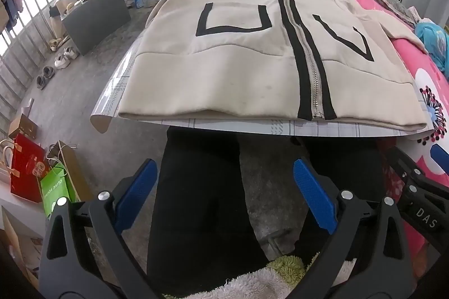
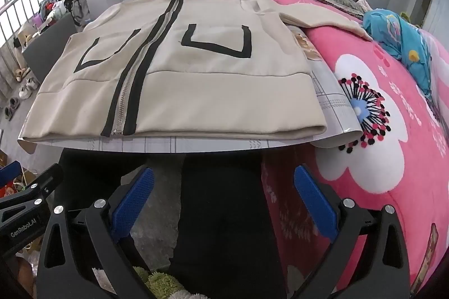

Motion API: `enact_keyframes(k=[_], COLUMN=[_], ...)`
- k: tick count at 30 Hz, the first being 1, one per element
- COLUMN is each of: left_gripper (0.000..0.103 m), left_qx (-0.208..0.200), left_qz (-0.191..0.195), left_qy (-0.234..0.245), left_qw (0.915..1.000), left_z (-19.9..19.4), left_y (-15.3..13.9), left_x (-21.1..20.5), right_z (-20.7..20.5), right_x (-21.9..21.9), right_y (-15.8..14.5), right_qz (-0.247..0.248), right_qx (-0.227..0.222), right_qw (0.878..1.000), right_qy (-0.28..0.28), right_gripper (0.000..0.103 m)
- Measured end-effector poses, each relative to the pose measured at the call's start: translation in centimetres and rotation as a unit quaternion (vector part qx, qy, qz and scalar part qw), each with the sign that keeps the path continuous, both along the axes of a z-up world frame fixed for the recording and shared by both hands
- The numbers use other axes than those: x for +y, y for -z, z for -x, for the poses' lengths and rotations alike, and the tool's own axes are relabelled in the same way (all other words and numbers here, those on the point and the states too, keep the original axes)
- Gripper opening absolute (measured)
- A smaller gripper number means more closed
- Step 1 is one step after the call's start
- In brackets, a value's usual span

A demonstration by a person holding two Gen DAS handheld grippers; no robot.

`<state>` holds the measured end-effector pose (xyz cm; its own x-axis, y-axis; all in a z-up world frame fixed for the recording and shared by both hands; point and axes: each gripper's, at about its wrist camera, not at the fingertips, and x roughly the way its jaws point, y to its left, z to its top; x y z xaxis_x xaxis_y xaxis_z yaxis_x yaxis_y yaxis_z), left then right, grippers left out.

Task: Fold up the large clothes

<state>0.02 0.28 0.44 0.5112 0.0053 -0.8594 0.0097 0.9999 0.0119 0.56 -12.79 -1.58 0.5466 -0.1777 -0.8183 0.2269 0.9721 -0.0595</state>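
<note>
A cream zip-up jacket (image 1: pixel 238 68) (image 2: pixel 213 91) with black trim and a silver zipper lies flat, front up, on a table covered in a pale checked sheet (image 1: pixel 252 127) (image 2: pixel 168 144). Its hem faces me and its collar points away. One sleeve (image 2: pixel 322 15) trails to the right onto a pink blanket. My left gripper (image 1: pixel 227 186) hovers open below the table's near edge, nothing between its blue pads. My right gripper (image 2: pixel 224 186) is open too, also short of the hem, empty.
A pink flowered blanket (image 2: pixel 378 116) is heaped along the table's right side, with blue cloth (image 2: pixel 401 38) on top. A person's dark trouser legs (image 1: pixel 202 200) stand under the near edge. Paper bags (image 1: pixel 53 186), shoes (image 1: pixel 61 60) and a grey box (image 1: pixel 95 18) sit on the floor to the left.
</note>
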Motion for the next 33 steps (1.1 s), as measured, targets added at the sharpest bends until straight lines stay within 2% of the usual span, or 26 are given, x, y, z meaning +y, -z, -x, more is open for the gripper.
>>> enact_keyframes(k=[33], left_gripper=[0.094], left_qx=[-0.002], left_qz=[0.006], left_qy=[-0.007], left_qw=[1.0], left_z=[-0.17], left_y=[-0.09], left_x=[0.9], right_z=[0.03], right_x=[0.02], right_y=[0.09], right_qz=[-0.006], right_qx=[0.0], right_qw=[1.0], right_qy=[-0.003], right_gripper=[0.098])
